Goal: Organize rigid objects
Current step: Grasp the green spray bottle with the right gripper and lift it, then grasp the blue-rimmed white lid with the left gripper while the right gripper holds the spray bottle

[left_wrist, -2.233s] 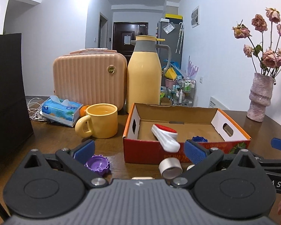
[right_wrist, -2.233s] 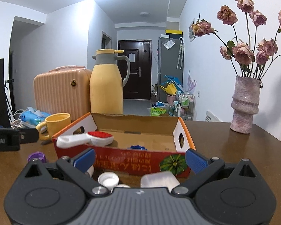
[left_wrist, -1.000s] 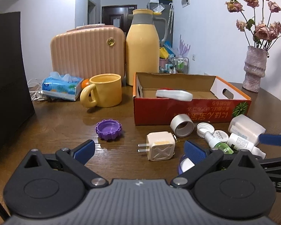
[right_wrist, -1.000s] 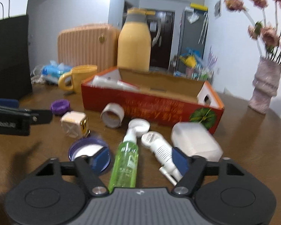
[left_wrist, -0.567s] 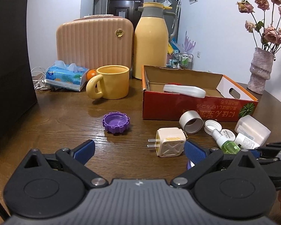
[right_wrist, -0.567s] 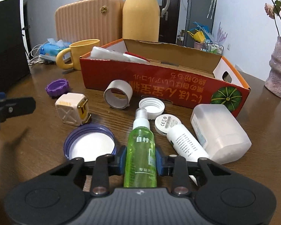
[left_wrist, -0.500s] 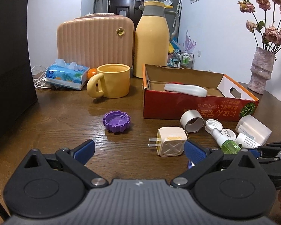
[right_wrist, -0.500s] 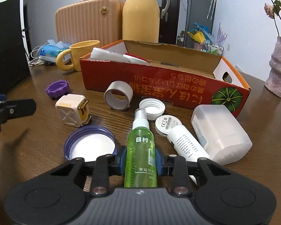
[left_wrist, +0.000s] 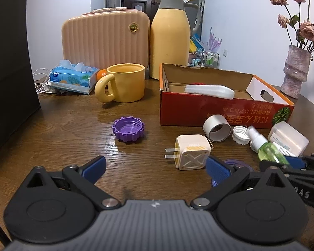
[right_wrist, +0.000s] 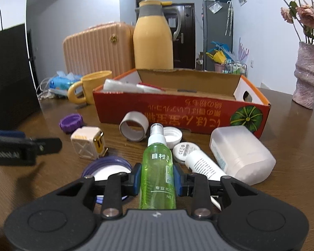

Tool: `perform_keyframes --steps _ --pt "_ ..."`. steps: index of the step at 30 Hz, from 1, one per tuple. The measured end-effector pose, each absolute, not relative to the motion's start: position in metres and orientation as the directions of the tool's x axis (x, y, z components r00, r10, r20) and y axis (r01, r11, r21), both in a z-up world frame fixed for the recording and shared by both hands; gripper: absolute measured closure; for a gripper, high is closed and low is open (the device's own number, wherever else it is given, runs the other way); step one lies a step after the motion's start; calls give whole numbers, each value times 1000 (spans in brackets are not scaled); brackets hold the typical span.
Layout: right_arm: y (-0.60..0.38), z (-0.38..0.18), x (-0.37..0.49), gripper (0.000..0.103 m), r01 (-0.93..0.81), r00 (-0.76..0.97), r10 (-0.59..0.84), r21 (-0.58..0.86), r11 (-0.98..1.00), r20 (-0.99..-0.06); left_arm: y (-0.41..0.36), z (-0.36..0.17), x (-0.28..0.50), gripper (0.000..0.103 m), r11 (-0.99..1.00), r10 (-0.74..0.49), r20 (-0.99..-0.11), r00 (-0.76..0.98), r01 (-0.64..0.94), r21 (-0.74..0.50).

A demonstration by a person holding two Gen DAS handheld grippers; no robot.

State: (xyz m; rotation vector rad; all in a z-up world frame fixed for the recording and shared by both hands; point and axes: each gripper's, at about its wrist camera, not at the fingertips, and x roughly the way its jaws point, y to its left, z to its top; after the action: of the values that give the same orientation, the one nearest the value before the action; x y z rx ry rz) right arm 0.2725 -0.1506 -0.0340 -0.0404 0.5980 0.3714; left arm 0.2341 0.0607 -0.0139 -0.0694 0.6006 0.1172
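My right gripper point(right_wrist: 157, 179) is shut on a green spray bottle point(right_wrist: 157, 167) and holds it lifted a little over the table; the bottle also shows in the left wrist view point(left_wrist: 268, 148). My left gripper point(left_wrist: 155, 167) is open and empty, low over the table, with a white plug adapter point(left_wrist: 193, 151) just ahead of its right finger. A red cardboard box point(right_wrist: 184, 108) stands behind and holds a white brush point(left_wrist: 209, 91). In front of the box lie a silver tape roll point(right_wrist: 134, 128), a white cap point(right_wrist: 173, 135), a white tube point(right_wrist: 203, 165), a white plastic box point(right_wrist: 240, 154) and a purple lid point(left_wrist: 128, 128).
A yellow mug point(left_wrist: 123, 82), a tissue pack point(left_wrist: 73, 78), a peach suitcase point(left_wrist: 104, 39) and a yellow thermos point(left_wrist: 171, 35) stand at the back. A vase of dried roses point(left_wrist: 295, 71) is at the right. A black bag point(left_wrist: 8, 62) is at the left. A large blue-rimmed lid point(right_wrist: 108, 169) lies under the right gripper.
My right gripper has raised the green spray bottle off the table and tilted it up. The left gripper has drifted slightly and stays open.
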Motion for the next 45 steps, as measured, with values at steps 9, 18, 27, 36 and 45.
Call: perform_keyframes --steps 9,18,27,36,45 --pt "-172 -20 266 73 -313 809 336 130 941 -482 50 -17 236 0 990 90 -565 820 -135 -39" --pt "-197 -11 263 73 -292 839 346 188 938 -419 25 -19 240 0 990 80 -571 817 -132 -49" --pt "-221 -9 263 73 -256 862 322 212 943 -392 -2 -23 241 0 994 47 -582 812 -93 -50" --pt "-236 -9 262 73 -246 867 315 217 945 -385 -26 -34 251 0 998 35 -626 779 -57 -14" --pt "-243 -11 263 73 -248 863 318 221 943 -392 -38 -45 262 0 998 49 -666 745 -61 6"
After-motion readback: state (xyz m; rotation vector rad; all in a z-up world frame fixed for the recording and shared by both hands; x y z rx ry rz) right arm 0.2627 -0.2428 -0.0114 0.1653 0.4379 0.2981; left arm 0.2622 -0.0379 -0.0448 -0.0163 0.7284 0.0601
